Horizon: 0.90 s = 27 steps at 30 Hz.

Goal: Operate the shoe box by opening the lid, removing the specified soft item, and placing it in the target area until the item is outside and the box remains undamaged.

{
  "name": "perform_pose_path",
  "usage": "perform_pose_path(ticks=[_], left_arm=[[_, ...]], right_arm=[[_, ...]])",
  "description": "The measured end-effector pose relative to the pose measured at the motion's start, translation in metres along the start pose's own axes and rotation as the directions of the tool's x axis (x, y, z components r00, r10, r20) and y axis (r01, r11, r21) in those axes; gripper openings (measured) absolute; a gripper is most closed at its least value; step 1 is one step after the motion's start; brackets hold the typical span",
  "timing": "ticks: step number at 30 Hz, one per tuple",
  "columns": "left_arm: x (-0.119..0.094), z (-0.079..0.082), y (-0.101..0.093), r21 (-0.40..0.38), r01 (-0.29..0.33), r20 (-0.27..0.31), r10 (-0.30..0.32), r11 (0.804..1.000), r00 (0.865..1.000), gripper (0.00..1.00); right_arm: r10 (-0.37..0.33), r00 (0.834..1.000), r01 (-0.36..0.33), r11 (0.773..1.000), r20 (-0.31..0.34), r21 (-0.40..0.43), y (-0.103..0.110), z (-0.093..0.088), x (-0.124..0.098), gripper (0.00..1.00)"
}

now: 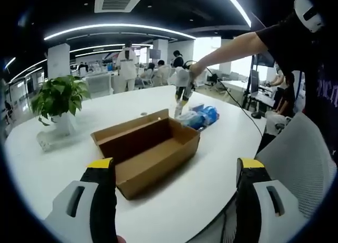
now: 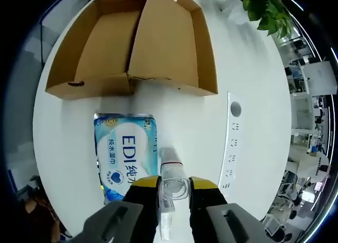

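In the left gripper view, our left gripper (image 1: 177, 187) hangs back at the near edge of the white table (image 1: 222, 164), its yellow-tipped fingers (image 1: 103, 169) wide apart and holding nothing. The cardboard shoe box (image 1: 145, 148) sits ahead of them with its lid folded back, and the part of the inside we see from here is bare. Beyond the box, a person's outstretched arm carries our right gripper (image 1: 182, 90) above a blue pack of wet wipes (image 1: 200, 116) lying on the table just past the box. A potted plant (image 1: 58, 97) stands well off to one side.

In the right gripper view, we look straight down. The right gripper (image 2: 173, 193) has its fingers closed on a small clear plastic bottle (image 2: 171, 182). The wet wipes lie flat on the table beside the fingers, just outside the open box.

We judge the lid step done and the soft pack already out. What remains looks like setting down the bottle; that calls for lowering it clear of the pack and box, then releasing gently.
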<state>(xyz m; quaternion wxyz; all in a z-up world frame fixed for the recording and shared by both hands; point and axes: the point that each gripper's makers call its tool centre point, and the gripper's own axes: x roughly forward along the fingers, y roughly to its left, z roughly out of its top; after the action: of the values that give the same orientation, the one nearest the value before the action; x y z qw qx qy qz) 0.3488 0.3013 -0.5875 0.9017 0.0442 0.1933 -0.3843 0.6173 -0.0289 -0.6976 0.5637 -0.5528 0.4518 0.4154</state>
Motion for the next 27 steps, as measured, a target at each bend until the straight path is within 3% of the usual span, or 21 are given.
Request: perform_pose_path(ticks=[16, 24, 27], left_arm=[[0.005, -0.001, 0.023, -0.038, -0.083, -0.009, 0.083, 0.996, 0.997, 0.84], [0.003, -0.014, 0.047, -0.133, -0.186, -0.04, 0.182, 0.974, 0.983, 0.7], [0.002, -0.015, 0.059, -0.191, -0.234, -0.025, 0.234, 0.953, 0.972, 0.65]], right_arm=[[-0.032, 0.999, 0.031, 0.999, 0.012, 0.032, -0.002, 0.0, 0.003, 0.21], [-0.049, 0.999, 0.048, 0.997, 0.022, 0.064, -0.003, -0.003, 0.003, 0.3], [-0.066, 0.998, 0.065, 0.996, 0.022, 0.067, -0.005, -0.004, 0.001, 0.34]])
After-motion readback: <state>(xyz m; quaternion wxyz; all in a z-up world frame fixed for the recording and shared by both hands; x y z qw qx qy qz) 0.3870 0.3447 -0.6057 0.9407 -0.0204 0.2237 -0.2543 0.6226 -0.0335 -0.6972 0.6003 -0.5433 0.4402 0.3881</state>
